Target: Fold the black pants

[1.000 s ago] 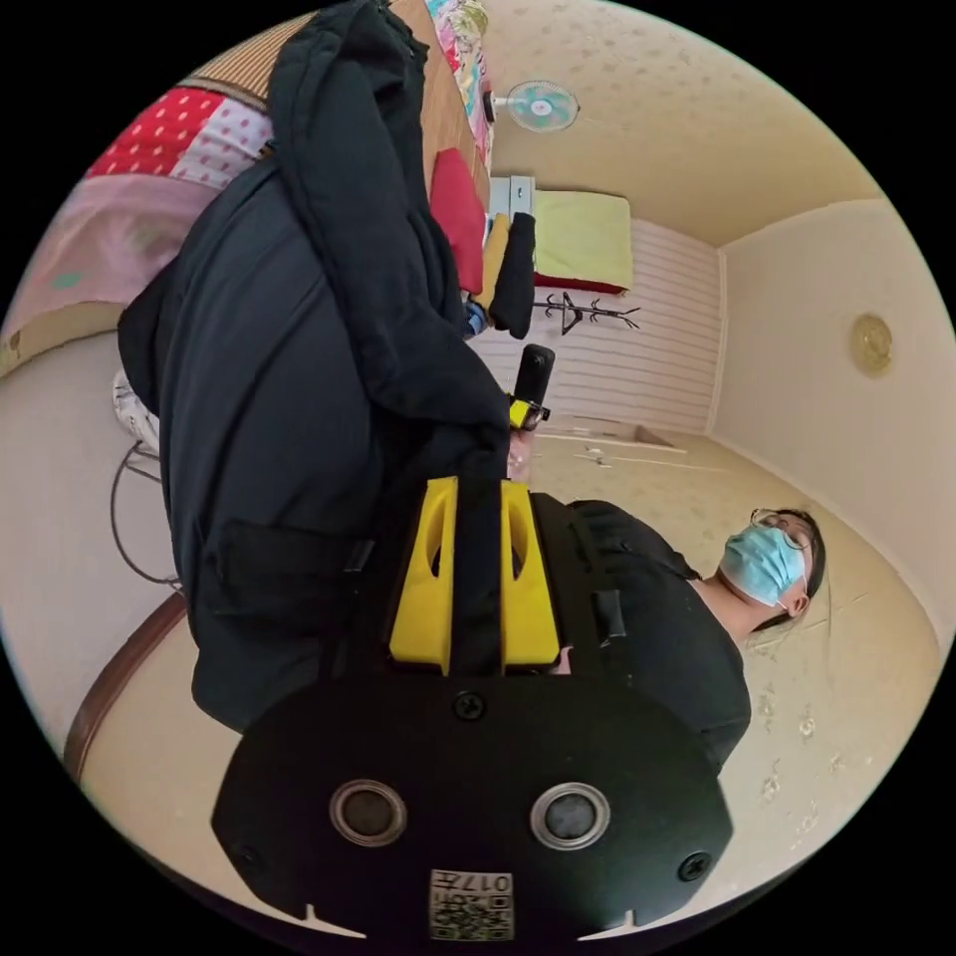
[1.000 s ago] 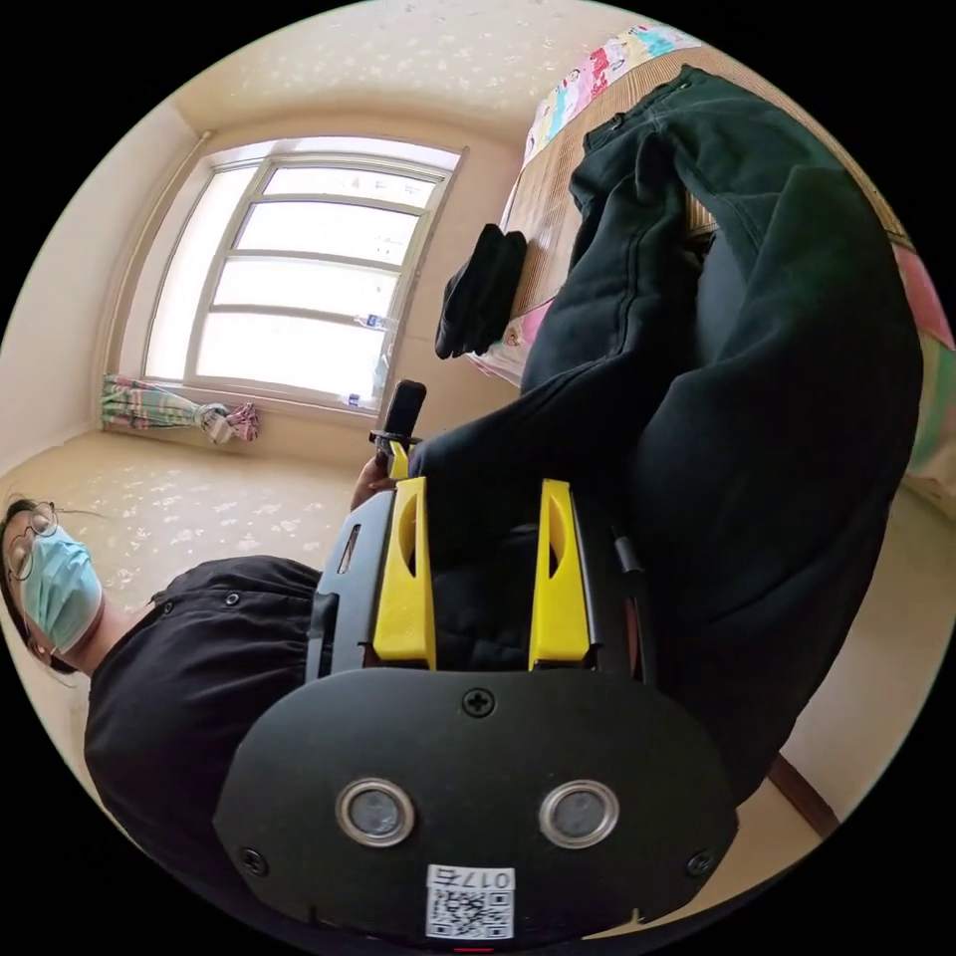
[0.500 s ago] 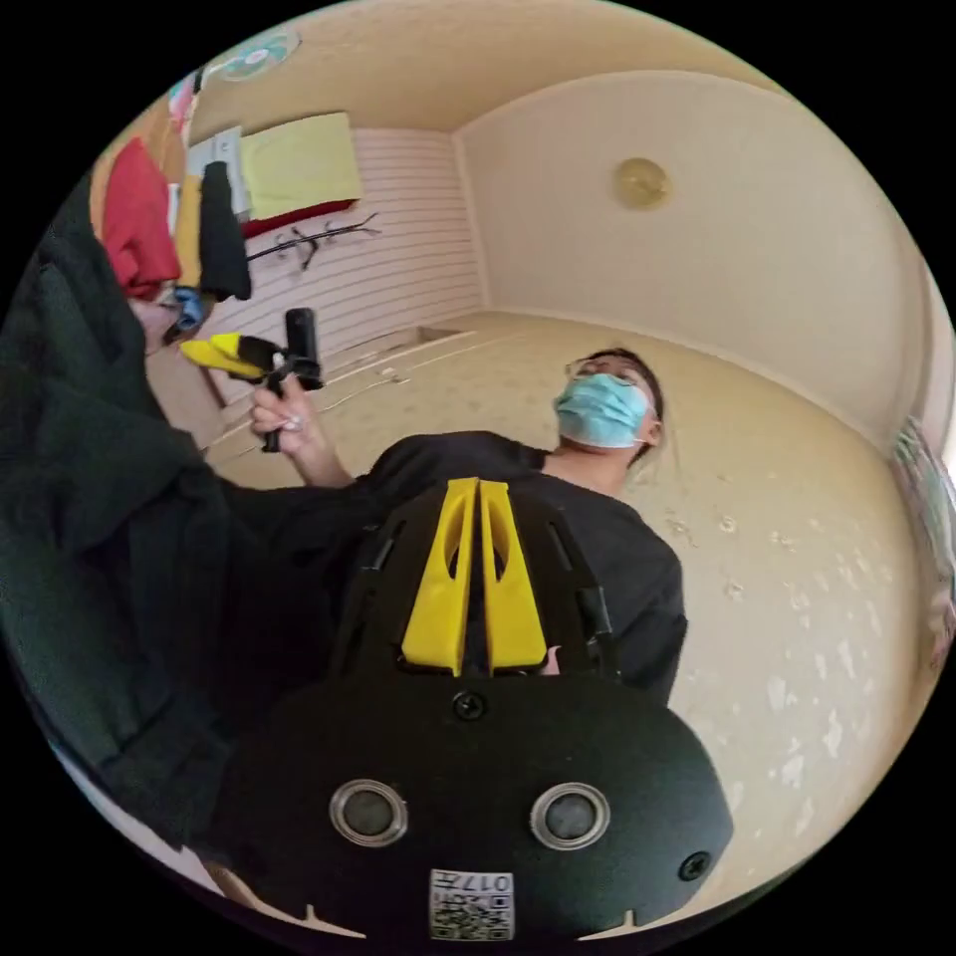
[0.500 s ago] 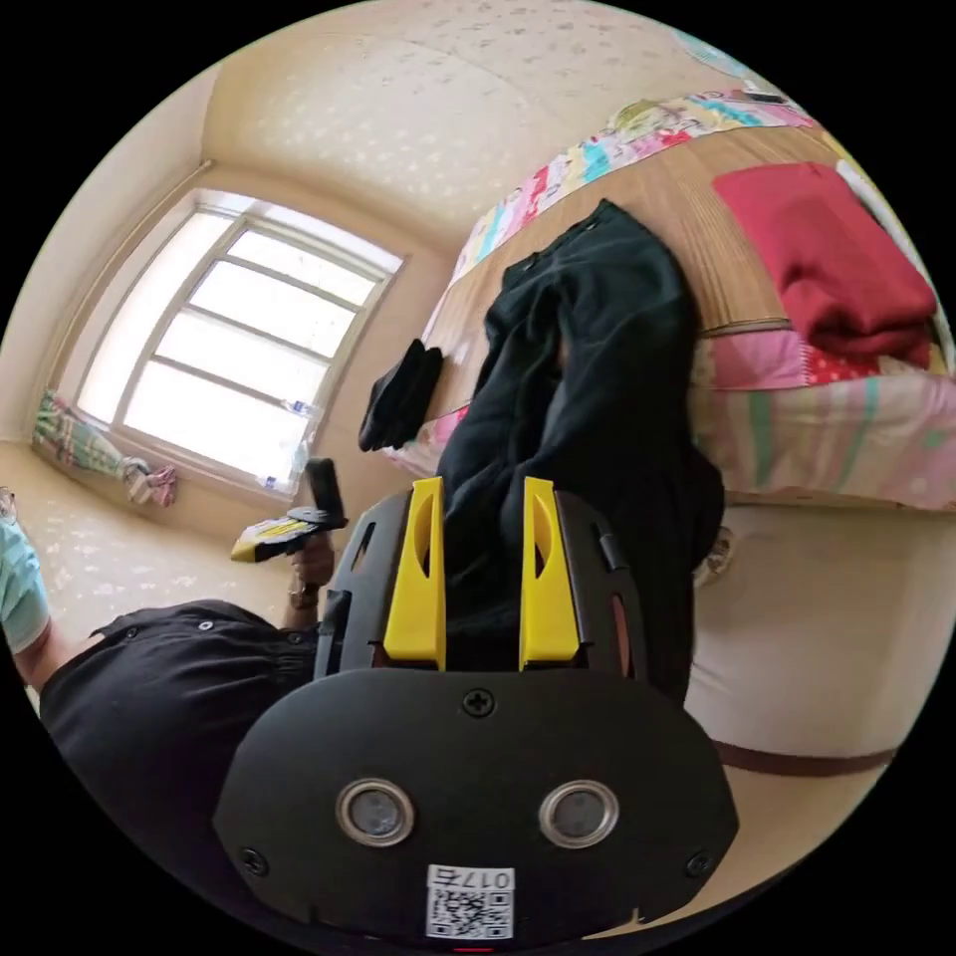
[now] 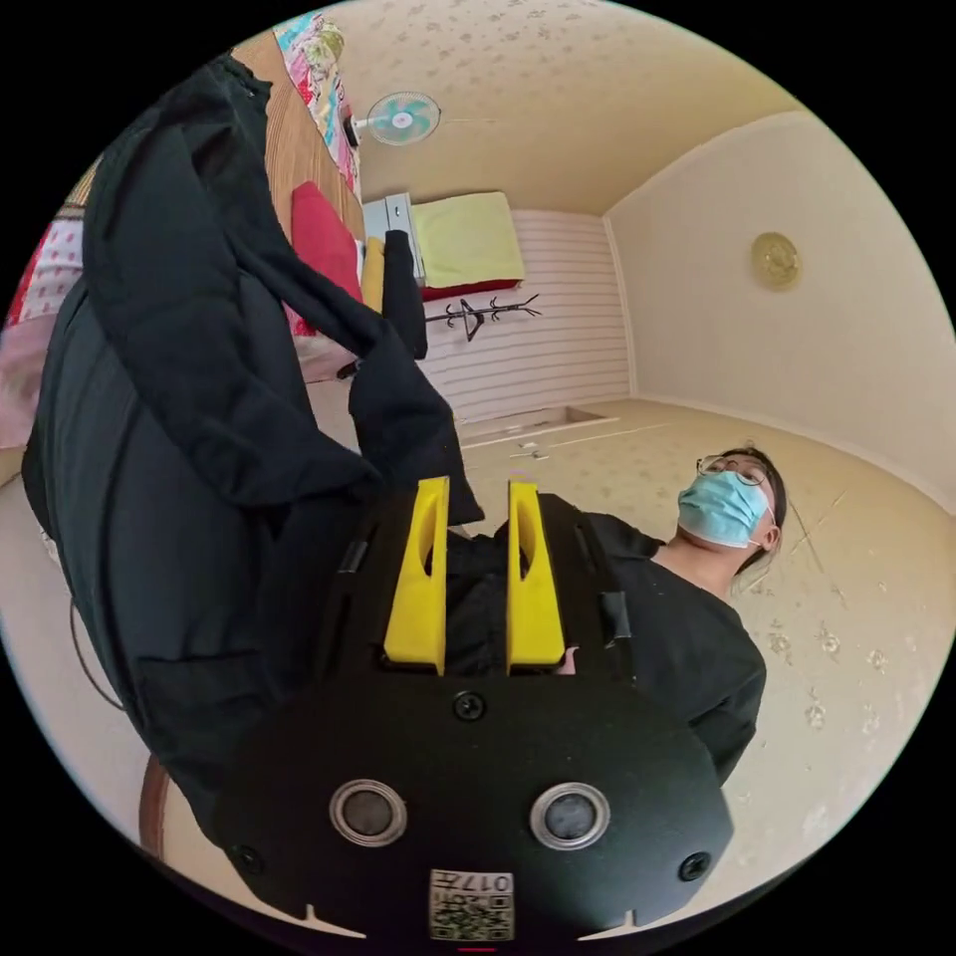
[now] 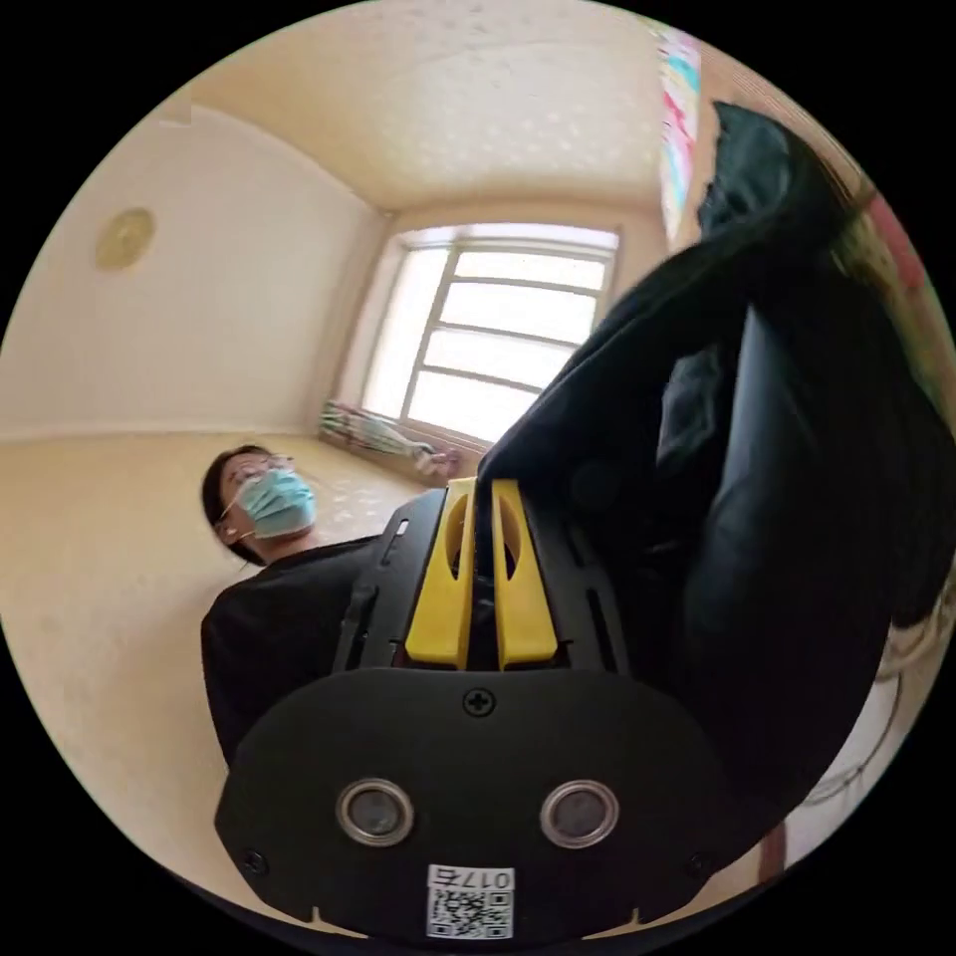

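Observation:
The black pants (image 5: 199, 398) hang in a long dark mass on the left of the left gripper view, off the edge of a bed (image 5: 284, 149). A corner of them runs down between the yellow jaws of my left gripper (image 5: 476, 486), which stand a little apart with wrinkled black cloth pressed between them. In the right gripper view the pants (image 6: 797, 448) fill the right side, and my right gripper (image 6: 483, 483) has its jaws almost together, pinching a thin edge of the cloth at the tips.
The person (image 5: 687, 637) holding both grippers stands close behind the jaws, in a black top (image 6: 269, 617). A red folded garment (image 5: 324, 239) and a black one (image 5: 403, 289) lie on the bed. A fan (image 5: 398, 118) stands beyond the bed; the window (image 6: 498, 339) is bright.
Half a second ago the left jaws were fully together and empty; now they hold pants cloth again. The right jaws have narrowed from a thick bunch to a thin edge. Both cameras have swung.

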